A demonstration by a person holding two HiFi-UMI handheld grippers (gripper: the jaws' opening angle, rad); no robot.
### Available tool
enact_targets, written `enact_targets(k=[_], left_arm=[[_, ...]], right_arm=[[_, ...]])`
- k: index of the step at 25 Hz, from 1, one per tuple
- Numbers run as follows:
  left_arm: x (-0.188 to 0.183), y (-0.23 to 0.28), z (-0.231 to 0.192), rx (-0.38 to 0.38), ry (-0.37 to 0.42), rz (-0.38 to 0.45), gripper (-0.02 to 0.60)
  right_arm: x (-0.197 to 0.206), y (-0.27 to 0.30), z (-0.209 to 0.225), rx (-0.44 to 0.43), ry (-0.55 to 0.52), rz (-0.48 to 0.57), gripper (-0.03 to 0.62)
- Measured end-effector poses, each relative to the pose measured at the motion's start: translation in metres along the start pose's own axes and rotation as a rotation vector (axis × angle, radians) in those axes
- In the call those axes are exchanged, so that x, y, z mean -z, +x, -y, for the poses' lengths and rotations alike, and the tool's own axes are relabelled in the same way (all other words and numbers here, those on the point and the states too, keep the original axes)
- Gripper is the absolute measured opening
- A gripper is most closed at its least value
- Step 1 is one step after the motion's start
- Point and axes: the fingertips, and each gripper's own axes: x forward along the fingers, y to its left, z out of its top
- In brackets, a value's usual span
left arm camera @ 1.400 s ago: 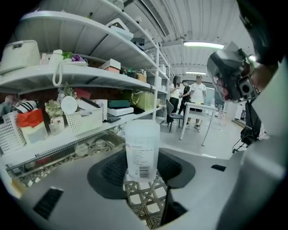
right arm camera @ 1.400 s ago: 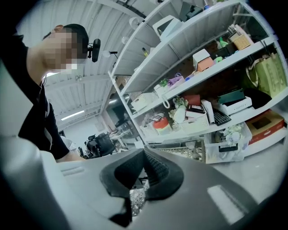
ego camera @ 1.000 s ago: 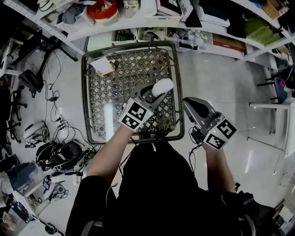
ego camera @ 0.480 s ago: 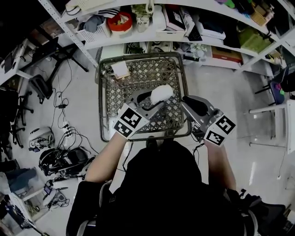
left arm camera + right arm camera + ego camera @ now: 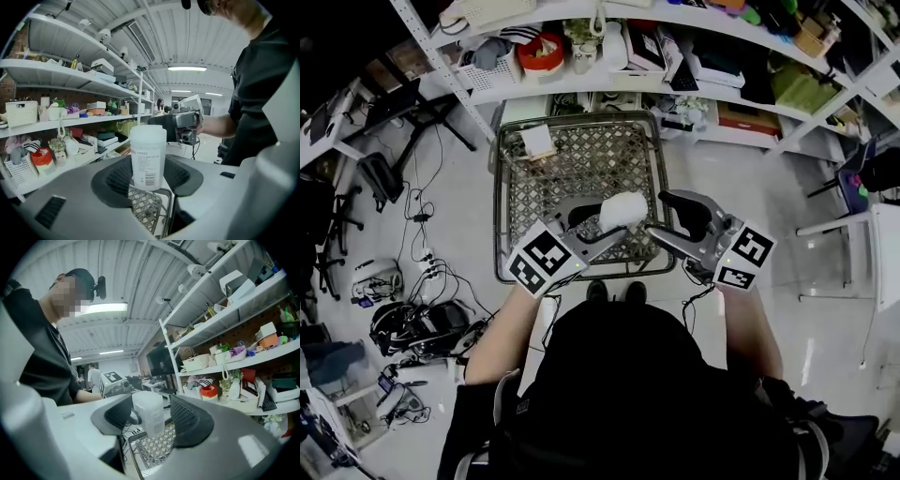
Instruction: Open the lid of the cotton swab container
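The cotton swab container point(image 5: 622, 211) is a white, translucent cylinder with a printed label. My left gripper point(image 5: 605, 223) is shut on its lower body and holds it upright above the wire basket point(image 5: 500, 202). In the left gripper view the container point(image 5: 147, 159) stands between the pads, its lid point(image 5: 148, 132) on top. My right gripper point(image 5: 662, 218) reaches in from the right with its jaws opening. In the right gripper view the container point(image 5: 149, 411) sits between those jaws, with gaps to both pads.
The basket holds a small tan card point(image 5: 536, 142) at its far left corner. Behind it run white shelves point(image 5: 609, 66) crowded with boxes, a red bowl and baskets. Cables and gear point(image 5: 412, 309) lie on the floor at left. A white table edge point(image 5: 886, 253) is at right.
The right gripper has come in from beside the basket to the container, and its jaws have spread around it. The left gripper has kept its hold and drawn the container nearer.
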Motion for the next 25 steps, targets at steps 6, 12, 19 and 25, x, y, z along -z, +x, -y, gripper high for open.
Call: enact_targets(k=[6, 12, 19, 25], left_arm=[[-0.025, 0.018, 0.044, 0.156, 0.068, 0.012, 0.198], [-0.038, 0.03, 0.058, 0.244, 0.123, -0.015, 0.198], [-0.038, 0.041, 0.06, 0.277, 0.097, -0.016, 0.198], [-0.032, 0.04, 0.06, 0.221, 0.06, -0.04, 0.196]], right_arm=[[-0.009, -0.003, -0.017, -0.115, -0.08, -0.034, 0.274], [-0.01, -0.01, -0.029, -0.163, -0.145, -0.059, 0.257], [-0.001, -0.014, -0.022, -0.177, -0.146, -0.105, 0.241], [0.005, -0.014, -0.023, -0.213, -0.142, -0.122, 0.236]])
